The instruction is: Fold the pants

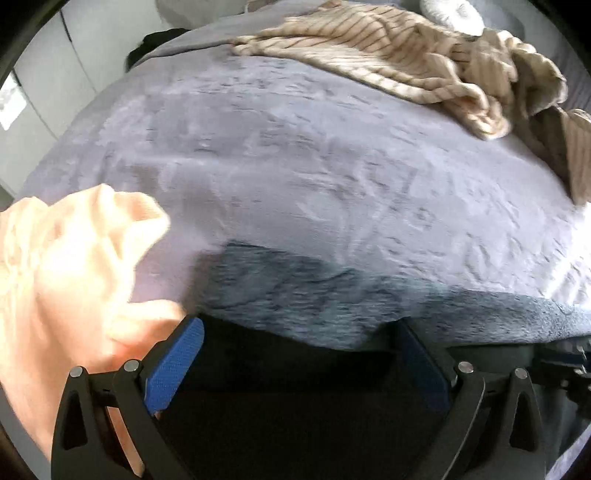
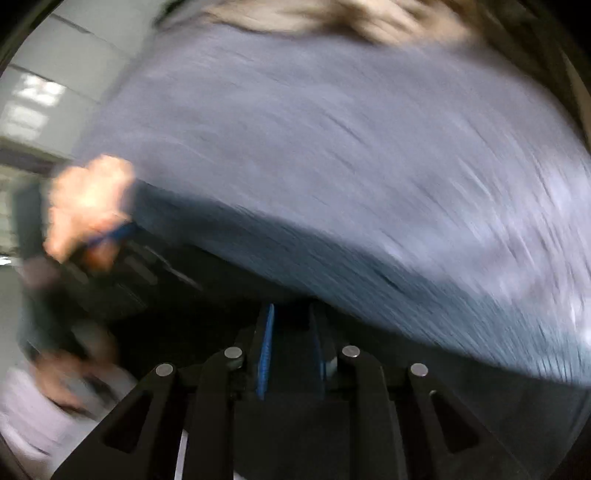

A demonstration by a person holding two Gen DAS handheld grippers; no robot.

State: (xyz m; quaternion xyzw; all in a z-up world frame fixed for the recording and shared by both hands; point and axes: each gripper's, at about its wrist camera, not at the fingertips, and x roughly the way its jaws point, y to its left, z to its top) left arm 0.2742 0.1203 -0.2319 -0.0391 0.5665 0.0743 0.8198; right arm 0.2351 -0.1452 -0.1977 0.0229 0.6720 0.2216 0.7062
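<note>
**Left jaws wide, right jaws nearly together, both over the bed**

In the left wrist view, your left gripper [image 1: 295,325] points steeply down at the near edge of the grey blanket [image 1: 295,166]. Its jaws are spread wide and released, with only the shaded blanket edge between the blue pads [image 1: 173,365]. A peach cloth [image 1: 74,258] fills the lower left of the frame. It is washed out by light and bunches against the outside of the left finger. At the upper right a striped beige garment [image 1: 406,55] lies crumpled on the blanket, well apart from the gripper. You cannot tell from here whether it or the peach cloth is the pants. A white round cushion [image 1: 452,14] sits just beyond it at the top edge.

The right wrist view is heavily blurred. At middle left the peach cloth [image 2: 88,199] clumps against a blue pad of the left gripper [image 2: 110,236]. A pale sleeve [image 2: 37,406] shows at lower left. At bottom centre your right gripper [image 2: 291,314] points down at the blanket [image 2: 332,147], its jaws close together with a narrow dark gap and gripping nothing.
</note>
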